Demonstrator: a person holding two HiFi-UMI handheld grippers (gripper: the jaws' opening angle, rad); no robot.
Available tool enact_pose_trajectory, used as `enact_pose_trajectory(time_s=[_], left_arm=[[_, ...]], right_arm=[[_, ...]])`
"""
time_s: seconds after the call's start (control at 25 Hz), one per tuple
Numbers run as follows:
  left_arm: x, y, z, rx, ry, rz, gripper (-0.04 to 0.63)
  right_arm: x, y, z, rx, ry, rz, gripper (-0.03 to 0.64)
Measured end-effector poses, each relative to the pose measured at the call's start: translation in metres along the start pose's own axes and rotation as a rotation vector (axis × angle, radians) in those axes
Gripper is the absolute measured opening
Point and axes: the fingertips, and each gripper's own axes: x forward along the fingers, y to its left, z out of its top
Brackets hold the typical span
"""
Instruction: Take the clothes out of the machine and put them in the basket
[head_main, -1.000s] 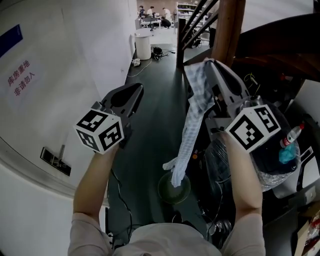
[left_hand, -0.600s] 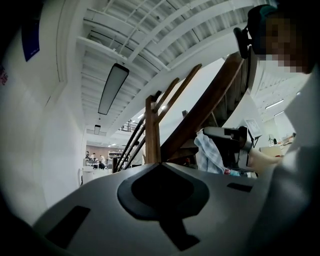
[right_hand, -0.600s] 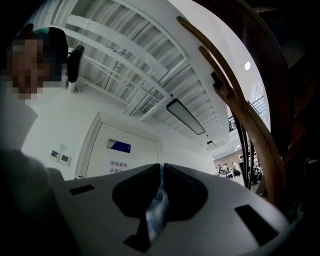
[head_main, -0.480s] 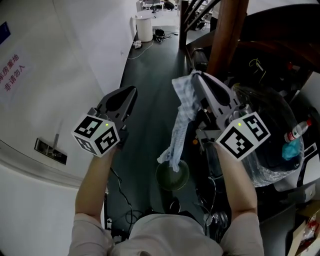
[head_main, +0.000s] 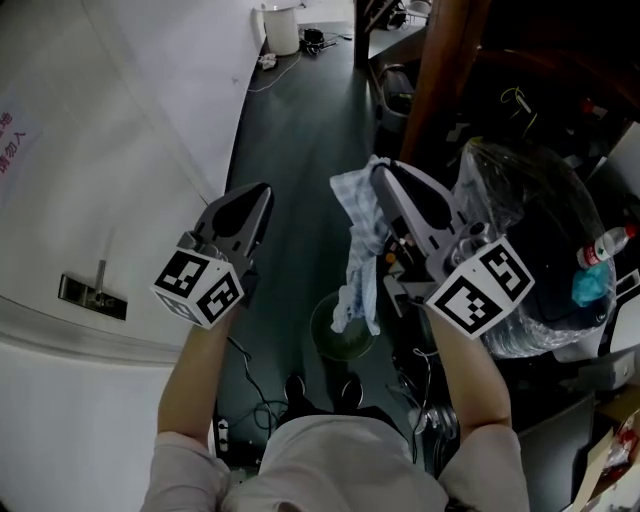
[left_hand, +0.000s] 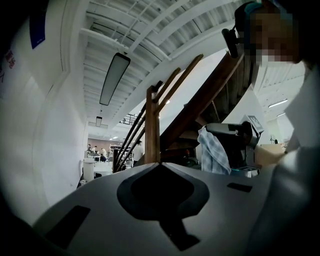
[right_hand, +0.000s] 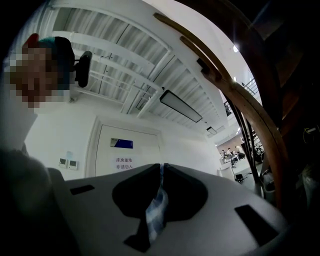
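Note:
In the head view my right gripper (head_main: 378, 172) is shut on the top of a blue-and-white checked cloth (head_main: 358, 250). The cloth hangs down from it, and its lower end reaches the round green basket (head_main: 326, 345) on the dark floor. The right gripper view shows a strip of the checked cloth (right_hand: 156, 210) pinched between the closed jaws of the right gripper (right_hand: 161, 165). My left gripper (head_main: 258, 192) hangs to the left of the cloth, shut and holding nothing. In the left gripper view its jaws meet at the tip of the left gripper (left_hand: 159, 163), and the checked cloth (left_hand: 214, 152) hangs off to the right.
A wooden stair post (head_main: 430, 70) rises just behind the right gripper. A bin lined with clear plastic (head_main: 530, 260) and a bottle (head_main: 600, 250) stand at the right. A white wall (head_main: 100, 150) runs along the left. Cables (head_main: 250, 400) lie on the floor near my feet.
Both grippers have come down. The cloth has sunk with the right gripper, and its lower end now bunches at the green basket.

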Motion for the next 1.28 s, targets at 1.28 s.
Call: enact_pose_trajectory(time_s=[1.28], left_arm=[[-0.028,0.003,-0.287,-0.233,0.332,-0.066,0.021]], right_arm=[[-0.093,-0.079,-0.296,0.171,0.314,-0.451,0.032]])
